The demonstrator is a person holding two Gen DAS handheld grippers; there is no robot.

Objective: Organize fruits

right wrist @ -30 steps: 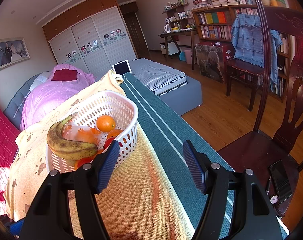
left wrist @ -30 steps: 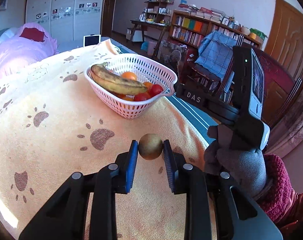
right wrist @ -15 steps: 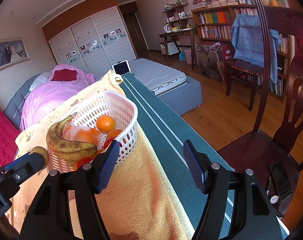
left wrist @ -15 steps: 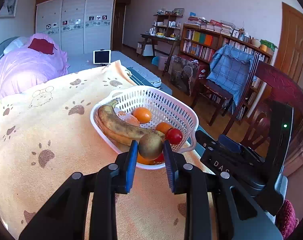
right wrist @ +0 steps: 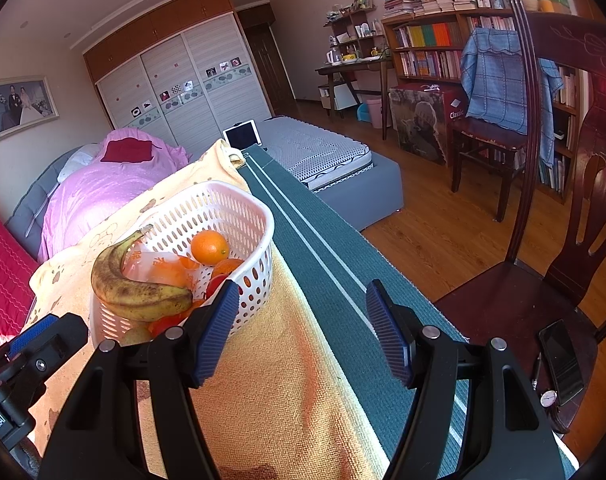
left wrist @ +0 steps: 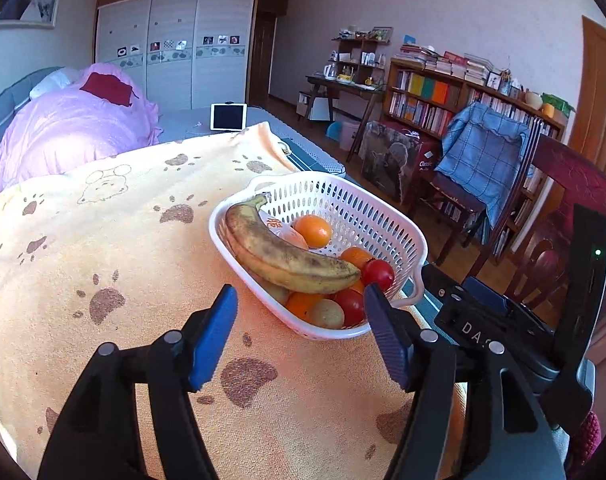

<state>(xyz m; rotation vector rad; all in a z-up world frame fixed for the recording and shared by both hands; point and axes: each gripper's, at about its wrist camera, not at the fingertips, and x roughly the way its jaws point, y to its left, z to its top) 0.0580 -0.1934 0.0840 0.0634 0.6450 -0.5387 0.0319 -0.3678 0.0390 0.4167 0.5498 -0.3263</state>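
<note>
surface: worktop (left wrist: 103, 260) under a yellow paw-print blanket (left wrist: 135, 184); green striped cloth (right wrist: 327, 256) along its right side
room: pink-covered bed (left wrist: 67, 136) far left, white wardrobe (left wrist: 175, 48) behind, tablet (left wrist: 228, 116) past the blanket's far end, bookshelf (left wrist: 435, 100) and chair with blue throw (left wrist: 483, 160) on the right
basket: white perforated basket (left wrist: 383, 216) on the blanket, near the worktop's right edge
fruit: banana (left wrist: 283, 256) lies across the basket, orange (left wrist: 313, 231) behind it, red tomatoes (left wrist: 379, 274) at the near right corner, brownish round fruit (left wrist: 326, 314) resting at the near end, free of both pads
edges/room: blanket left of basket is bare and open; green cloth edge drops to wood floor (right wrist: 443, 232); dark wooden chair (right wrist: 563, 240) close by on the right, phone (right wrist: 561, 364) on its seat
left gripper (left wrist: 299, 332): pointing down at the basket's near end, jaws opening, nothing pressed between them, released
right gripper (right wrist: 303, 332): just right of the basket, over the blanket and green cloth, jaws spread, empty
left/right: right gripper's body shows at the right edge of the left wrist view, beside the basket
</note>
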